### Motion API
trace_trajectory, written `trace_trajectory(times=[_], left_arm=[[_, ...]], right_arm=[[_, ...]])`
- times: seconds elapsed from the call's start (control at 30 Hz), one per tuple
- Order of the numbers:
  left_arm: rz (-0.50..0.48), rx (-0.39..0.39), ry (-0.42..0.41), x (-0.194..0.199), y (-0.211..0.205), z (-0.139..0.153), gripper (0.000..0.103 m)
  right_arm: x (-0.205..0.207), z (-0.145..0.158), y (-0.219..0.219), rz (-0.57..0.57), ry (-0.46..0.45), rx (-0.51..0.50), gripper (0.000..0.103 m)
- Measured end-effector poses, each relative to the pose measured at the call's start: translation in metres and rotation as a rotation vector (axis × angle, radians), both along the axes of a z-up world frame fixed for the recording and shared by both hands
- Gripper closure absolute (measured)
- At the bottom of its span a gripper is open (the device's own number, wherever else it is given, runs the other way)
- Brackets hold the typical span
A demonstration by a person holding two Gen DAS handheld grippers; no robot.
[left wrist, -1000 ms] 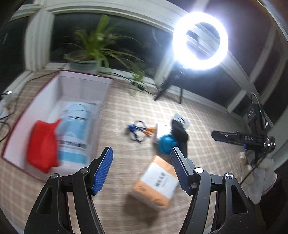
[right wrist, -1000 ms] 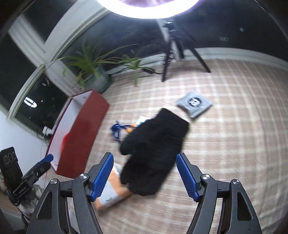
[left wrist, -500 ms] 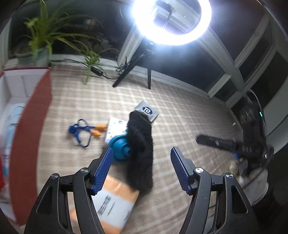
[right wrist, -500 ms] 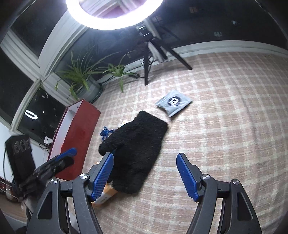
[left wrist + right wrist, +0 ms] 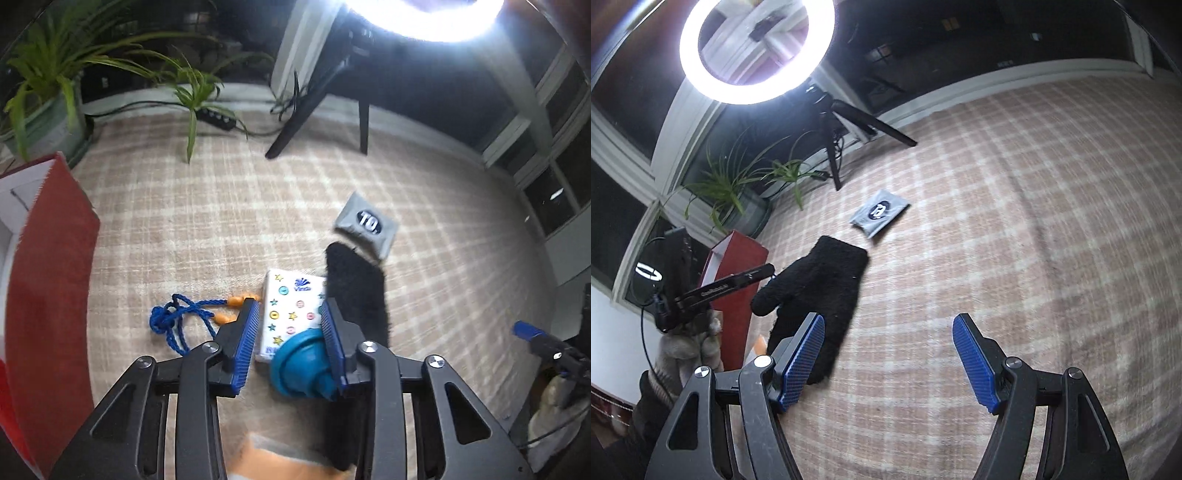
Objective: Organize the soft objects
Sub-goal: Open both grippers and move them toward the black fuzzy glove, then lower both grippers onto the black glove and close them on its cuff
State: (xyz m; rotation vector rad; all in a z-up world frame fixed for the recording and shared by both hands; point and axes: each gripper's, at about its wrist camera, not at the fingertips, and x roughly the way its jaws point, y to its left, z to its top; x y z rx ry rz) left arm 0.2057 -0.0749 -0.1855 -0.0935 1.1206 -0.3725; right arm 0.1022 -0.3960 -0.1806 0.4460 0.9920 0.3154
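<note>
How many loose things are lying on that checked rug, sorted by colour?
Black: 1, the glove
Grey: 1, the pouch
White: 1, the tissue pack
Blue: 2, the cord and the round blue thing
Orange: 1, the packet
Total: 6

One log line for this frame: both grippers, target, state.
left gripper: closing around tissue pack, blue object | right gripper: open, empty, beside black glove | red box: left
</note>
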Motion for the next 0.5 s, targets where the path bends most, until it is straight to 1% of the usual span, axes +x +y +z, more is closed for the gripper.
trace_trajectory(times=[0.07,0.17,0.23,0.33,0.5], left_arm=[[-0.038,0.018,0.023,0.001,-0.007,-0.007,0.071],[-0.086,0.041,0.034,0.002,-0.016,-0.011,0.071],[-0.099,0.026,0.047,0.003,-0.017,-0.013,0.071],[-0.113,-0.02,0.075,0.005,-0.019,-0.015,0.071],[-0.192,-0.043,0.065,-0.007,-0.042,-0.004,0.071]], right_arm=[[-0.002,-0.003,-0.004,-0.011,0.003,0.009,0.034],[-0.004,-0.006,-0.009,-0.027,0.009,0.023,0.034],[-0.005,-0.008,-0.01,-0.035,0.011,0.03,0.034],[-0.007,-0.008,-0.01,-0.041,0.01,0.036,0.034],[-0.009,-0.005,-0.008,-0.042,0.006,0.036,0.034]])
